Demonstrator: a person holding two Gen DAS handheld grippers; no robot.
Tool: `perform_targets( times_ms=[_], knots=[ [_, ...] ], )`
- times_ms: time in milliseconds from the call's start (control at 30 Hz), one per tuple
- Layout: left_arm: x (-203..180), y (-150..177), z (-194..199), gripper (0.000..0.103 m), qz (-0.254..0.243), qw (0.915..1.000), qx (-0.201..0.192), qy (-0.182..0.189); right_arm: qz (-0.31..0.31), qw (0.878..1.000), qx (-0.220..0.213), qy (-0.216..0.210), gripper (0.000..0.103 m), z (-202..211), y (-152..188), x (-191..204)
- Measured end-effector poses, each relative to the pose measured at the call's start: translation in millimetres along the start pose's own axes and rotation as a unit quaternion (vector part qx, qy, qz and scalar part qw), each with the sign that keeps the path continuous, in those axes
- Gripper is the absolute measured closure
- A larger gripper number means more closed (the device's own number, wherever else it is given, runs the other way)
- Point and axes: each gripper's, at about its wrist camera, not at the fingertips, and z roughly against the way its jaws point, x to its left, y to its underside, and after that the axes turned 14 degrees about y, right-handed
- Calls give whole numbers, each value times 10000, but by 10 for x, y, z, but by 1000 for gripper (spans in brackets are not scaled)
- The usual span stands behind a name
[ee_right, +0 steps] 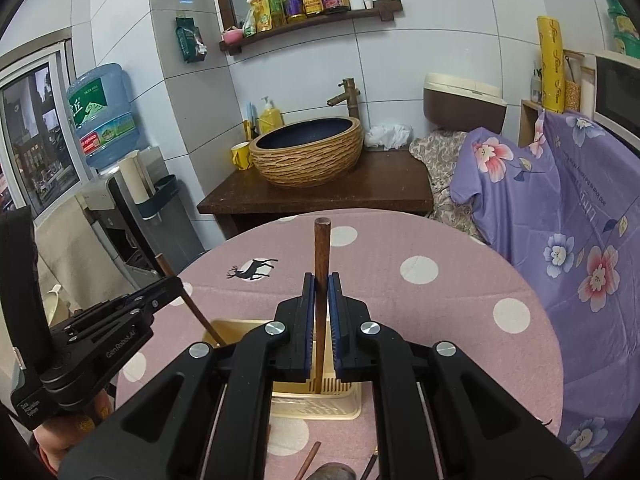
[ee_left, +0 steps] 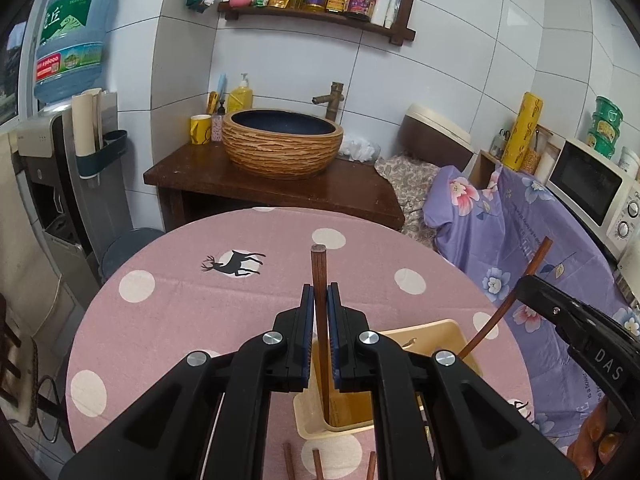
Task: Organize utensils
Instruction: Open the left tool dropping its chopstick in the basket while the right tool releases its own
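The table [ee_left: 168,320] — round, under a pink spotted cloth — has bare room on every side of the beige holder [ee_left: 436,334], which sits near its front edge. More sticks [ee_left: 318,465] lie loose on the cloth just in front of the holder. The left gripper [ee_left: 320,300] is clamped tight on a brown chopstick [ee_left: 319,268], its long axis nearly upright, lower end already down inside the holder. The right gripper [ee_right: 320,292] pinches a second chopstick [ee_right: 321,248] the same way, tip within the holder's slotted wall [ee_right: 334,384]. Each stick hangs straight below its jaws — letting go looks like the next move, neither hand being nearer
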Motion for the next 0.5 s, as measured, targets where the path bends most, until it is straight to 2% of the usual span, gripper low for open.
perform_targets(
  times_ms=[233, 300, 367, 400, 433, 500],
  knots=[
    [-26, -5, 9, 95, -25, 10000, 14, 71, -92, 9999, -11, -53, 95, -18, 34, -42],
    [-49, 19, 34, 93, -91, 9999, 12, 100, -117, 9999, 43, -117, 89, -20, 59, -55],
    [-69, 53, 79, 68, -174, 9998, -21, 103, -146, 9998, -13, -100, 60, 10, 93, -73],
    [-88, 81, 133, 59, -229, 9996, -102, 117, -157, 9998, -101, -59, 54, 43, 119, -81],
    [-98, 109, 187, 45, -268, 9994, -196, 108, -141, 9997, -201, 17, 51, 83, 154, -85],
    [-124, 167, 296, 39, -358, 9986, -381, 64, -40, 9995, -300, 72, 51, 148, 226, -75]
  ],
)
